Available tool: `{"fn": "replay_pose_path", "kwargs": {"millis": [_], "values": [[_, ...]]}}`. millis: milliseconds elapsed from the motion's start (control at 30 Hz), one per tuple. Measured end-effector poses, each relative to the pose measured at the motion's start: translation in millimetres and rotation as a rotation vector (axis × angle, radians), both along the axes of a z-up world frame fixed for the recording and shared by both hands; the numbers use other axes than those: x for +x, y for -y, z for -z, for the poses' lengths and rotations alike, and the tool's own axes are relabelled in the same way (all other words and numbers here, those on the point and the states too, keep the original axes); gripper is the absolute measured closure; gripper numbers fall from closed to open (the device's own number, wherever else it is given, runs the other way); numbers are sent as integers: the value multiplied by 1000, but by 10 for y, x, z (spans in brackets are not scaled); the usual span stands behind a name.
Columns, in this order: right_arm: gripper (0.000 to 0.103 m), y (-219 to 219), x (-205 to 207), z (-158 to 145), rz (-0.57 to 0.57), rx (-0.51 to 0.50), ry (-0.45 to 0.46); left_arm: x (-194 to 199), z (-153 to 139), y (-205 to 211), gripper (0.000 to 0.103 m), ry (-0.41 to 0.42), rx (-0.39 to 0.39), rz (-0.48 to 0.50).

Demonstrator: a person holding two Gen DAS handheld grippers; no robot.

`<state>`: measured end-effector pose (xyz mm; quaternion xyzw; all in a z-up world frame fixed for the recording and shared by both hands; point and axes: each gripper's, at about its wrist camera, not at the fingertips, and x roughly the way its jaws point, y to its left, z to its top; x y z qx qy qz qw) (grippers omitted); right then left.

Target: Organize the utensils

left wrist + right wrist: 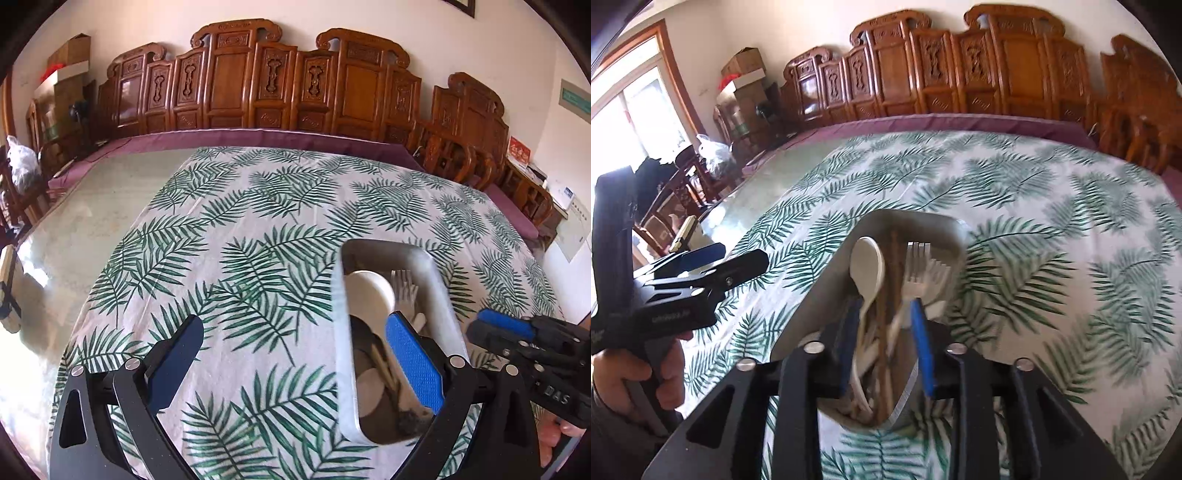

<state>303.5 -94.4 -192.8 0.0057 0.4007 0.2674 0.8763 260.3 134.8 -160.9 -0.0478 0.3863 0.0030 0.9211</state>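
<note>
Carved wooden bench behind; leaf-print tablecloth carries a grey tray.
Tray holds white spoon, white forks, brown chopsticks. Left gripper spread wide, empty, just left of tray. Right gripper over tray's near end, jaws narrowly apart around utensil handles; grip cannot be told.

One tray; one white spoon; two forks; two grippers; fork count uncertain.

Leaf-print tablecloth under metal tray
</note>
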Motion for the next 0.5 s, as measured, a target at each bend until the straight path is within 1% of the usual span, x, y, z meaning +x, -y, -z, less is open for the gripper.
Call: {"fn": "replay_pose_path", "kwargs": {"millis": [33, 100, 133, 200, 233, 300, 400, 500], "values": [[56, 39, -47, -25, 8, -4, 11, -26, -11, 27, 8, 2, -1, 4], [38, 165, -154, -83, 30, -15, 37, -112, -31, 102, 8, 1, -1, 8], [35, 221, -207, -102, 39, -20, 46, -147, -34, 133, 8, 1, 0, 11], [25, 347, -335, -151, 60, -33, 62, -253, -65, 233, 8, -1, 8, 21], [23, 390, -385, -174, 68, -37, 69, -302, -78, 281, 8, -4, 11, 25], [9, 517, -517, -246, 94, -44, 88, -418, -127, 398, 8, -12, 8, 41], [3, 672, -689, -349, 128, -47, 111, -601, -217, 570, 8, -8, 20, 54], [3, 820, -863, -462, 165, -59, 127, -781, -320, 738, 8, -3, 23, 58]]}}
